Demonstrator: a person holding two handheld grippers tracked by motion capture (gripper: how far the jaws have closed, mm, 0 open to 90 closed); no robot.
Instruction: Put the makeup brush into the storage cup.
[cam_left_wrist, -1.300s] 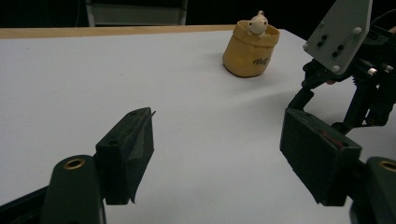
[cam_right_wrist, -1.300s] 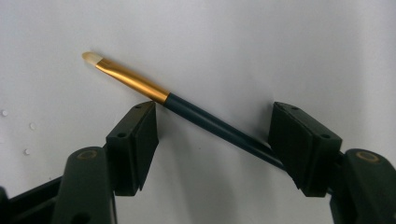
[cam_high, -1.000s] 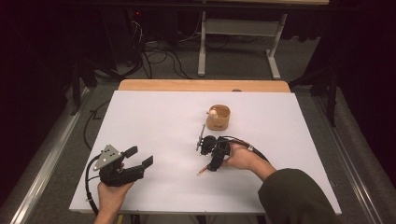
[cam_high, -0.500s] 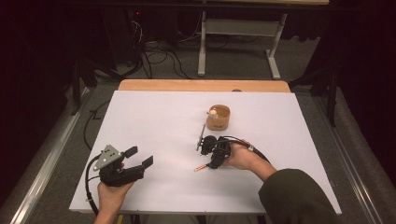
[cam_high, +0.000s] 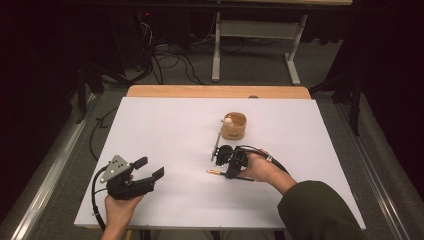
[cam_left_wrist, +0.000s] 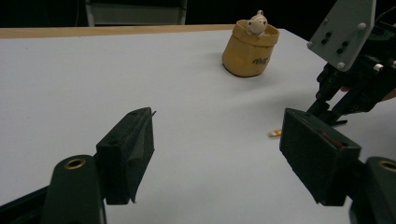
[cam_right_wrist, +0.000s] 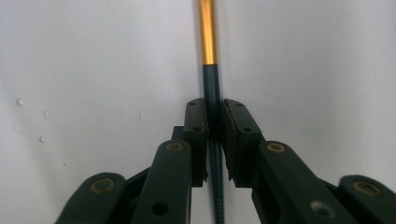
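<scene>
While the white desk carries everything, a tan pot stands right of its middle, nearer the far edge, with a small pale figure at its rim. Near the front-left corner, the left tool hovers, jaws apart. Just front of the pot, the right tool has just closed, clamped on a dark pen with a gold end, lying on the desk.

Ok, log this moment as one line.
right gripper: just closed on pen | left gripper: open, idle | pouch: upright on table
</scene>
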